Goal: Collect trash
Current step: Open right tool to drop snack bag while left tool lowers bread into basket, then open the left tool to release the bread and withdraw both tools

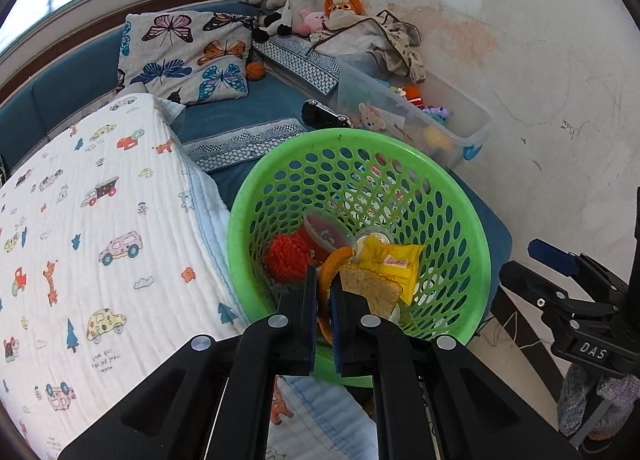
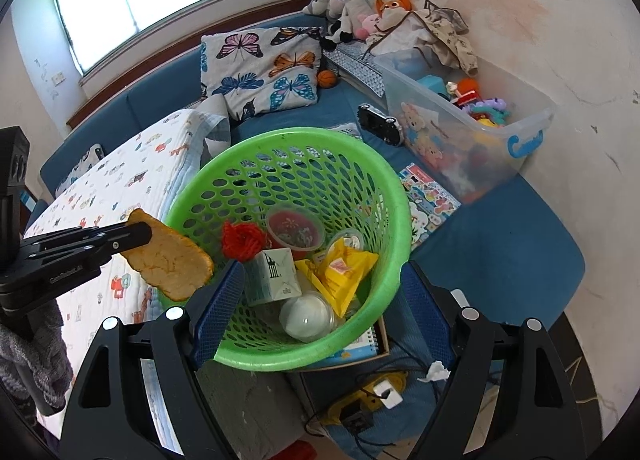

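A green perforated basket (image 1: 472,228) (image 2: 384,176) stands on the blue bed and holds trash: a red cup (image 2: 295,229), red yarn (image 2: 240,241), a yellow wrapper (image 2: 342,272), a small white carton (image 2: 274,276) and a white bulb (image 2: 306,318). My left gripper (image 1: 323,292) is shut on an orange peel (image 2: 168,256), held over the basket's near-left rim; the peel also shows edge-on in the left wrist view (image 1: 325,272). My right gripper (image 2: 320,292) is open and empty, its jaws spread either side of the basket's near rim.
A white printed quilt (image 1: 92,228) lies left of the basket. A clear toy bin (image 2: 472,116), butterfly pillow (image 2: 260,68), plush toys (image 2: 352,8) and sticker sheet (image 2: 430,200) sit behind. A notebook (image 2: 360,348), power strip (image 2: 372,396) and crumpled tissue (image 2: 434,372) lie below.
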